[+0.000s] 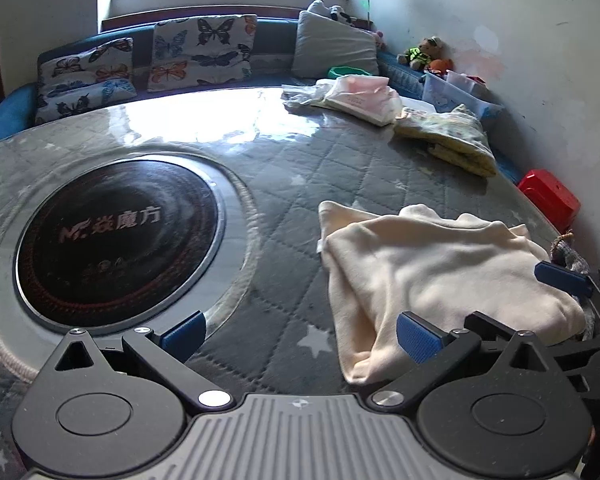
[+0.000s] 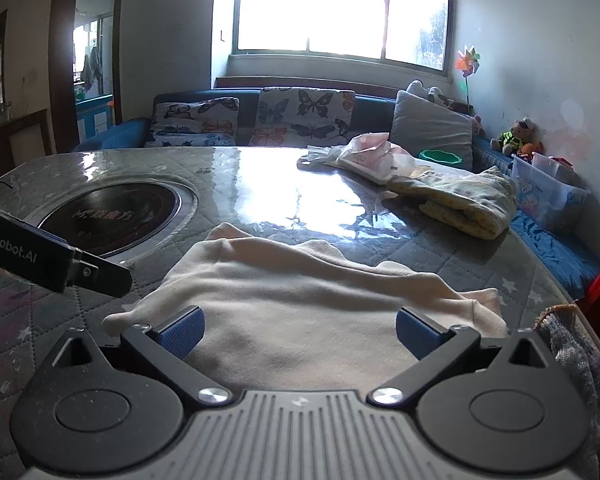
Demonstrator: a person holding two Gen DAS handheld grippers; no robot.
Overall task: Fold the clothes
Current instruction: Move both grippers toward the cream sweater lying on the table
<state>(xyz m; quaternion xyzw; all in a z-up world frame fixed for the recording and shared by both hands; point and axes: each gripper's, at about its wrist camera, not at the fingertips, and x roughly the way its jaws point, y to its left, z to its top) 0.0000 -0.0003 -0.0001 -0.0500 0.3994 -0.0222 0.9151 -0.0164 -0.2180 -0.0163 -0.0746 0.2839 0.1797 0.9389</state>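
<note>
A cream garment (image 1: 440,272) lies folded on the grey quilted table near its right edge; it also shows in the right wrist view (image 2: 300,308). My left gripper (image 1: 300,338) is open and empty, just left of the garment, its right fingertip (image 1: 418,340) at the cloth's near left corner. My right gripper (image 2: 299,332) is open and empty, hovering over the garment's near edge. The right gripper's blue fingertip (image 1: 562,274) shows in the left wrist view at the garment's right side. The left gripper's body (image 2: 52,256) shows at the left of the right wrist view.
A round black induction hob (image 1: 116,240) is set in the table at the left. A folded yellow garment (image 2: 464,200) and a pink-white pile (image 2: 372,156) lie at the far right. A red stool (image 1: 550,198), a grey knit cloth (image 2: 580,360) and a sofa with cushions (image 2: 300,116) surround the table.
</note>
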